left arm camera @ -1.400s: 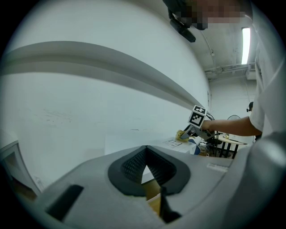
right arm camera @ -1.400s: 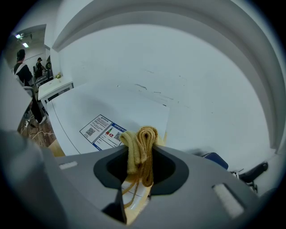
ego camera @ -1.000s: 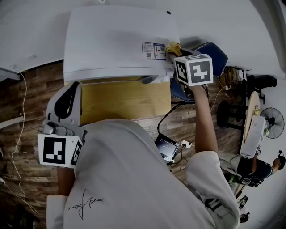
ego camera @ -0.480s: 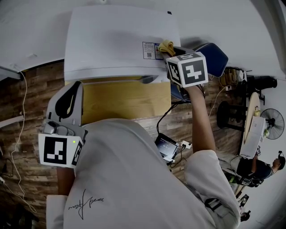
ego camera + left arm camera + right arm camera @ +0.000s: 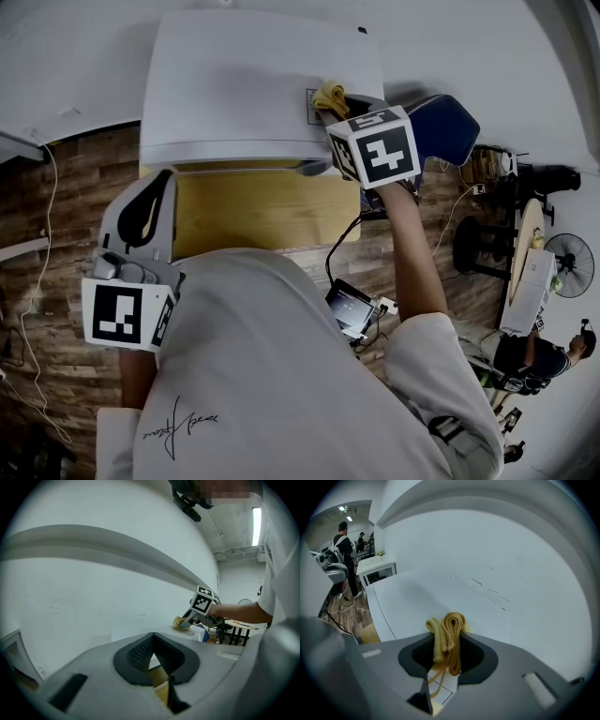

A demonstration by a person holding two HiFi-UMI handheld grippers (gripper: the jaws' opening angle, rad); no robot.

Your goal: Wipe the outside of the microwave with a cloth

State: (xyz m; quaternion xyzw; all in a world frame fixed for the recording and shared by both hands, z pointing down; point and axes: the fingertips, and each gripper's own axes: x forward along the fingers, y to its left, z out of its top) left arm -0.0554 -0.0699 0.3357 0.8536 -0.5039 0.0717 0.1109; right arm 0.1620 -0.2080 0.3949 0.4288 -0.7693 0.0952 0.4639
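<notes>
Yellow terry cloth point(image 5: 447, 634), folded into thick loops, is pinched between the two fingers of my right gripper point(image 5: 447, 654); the jaws squeeze it from both sides and a bunch of it sticks out past their tips. I hold it down on the flat top of the white box-shaped microwave point(image 5: 244, 84), near its right-hand end and toward the front edge, where the cloth covers part of a small printed label point(image 5: 310, 101). From my head the black-and-white marker cube point(image 5: 375, 155) on that gripper sits just behind the cloth, with my bare forearm running back from it.

My left gripper point(image 5: 152, 654) hangs low and well apart from the cloth, in front of the microwave's left part. Its fingers are pressed together at the tips, with nothing between them. It points up along the white side of the microwave toward my other gripper.

Below the microwave's front edge lies a tan cardboard-coloured panel point(image 5: 262, 211). Around it is a wood-plank floor point(image 5: 56, 206), and a dark blue seat point(image 5: 448, 122) stands just beside the microwave's right end.
</notes>
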